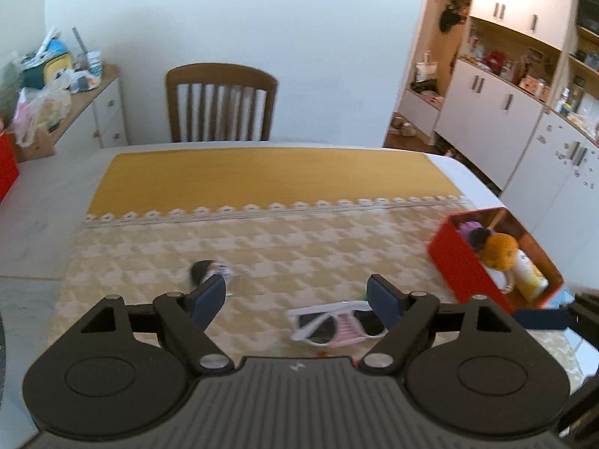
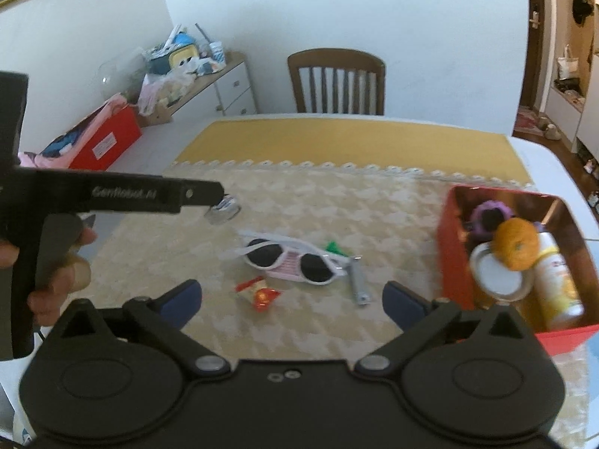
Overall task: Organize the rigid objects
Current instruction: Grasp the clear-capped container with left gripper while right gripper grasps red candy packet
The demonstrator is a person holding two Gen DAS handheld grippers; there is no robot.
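Left gripper (image 1: 297, 292) wide, empty, above sunglasses (image 1: 333, 323). Right gripper (image 2: 292, 297) wide, empty, near wrapper (image 2: 260, 292). Red box (image 2: 455, 247) holds bottle (image 2: 558, 280), orange (image 2: 518, 243).

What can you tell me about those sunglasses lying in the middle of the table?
The sunglasses have a white, plastic-looking frame, two dark oval lenses and a pink striped part between and below them. They lie flat on the patterned tablecloth with the white arms pointing away from the camera. A small metal tool lies close by the right end, a green scrap just behind. No jaws touch them.
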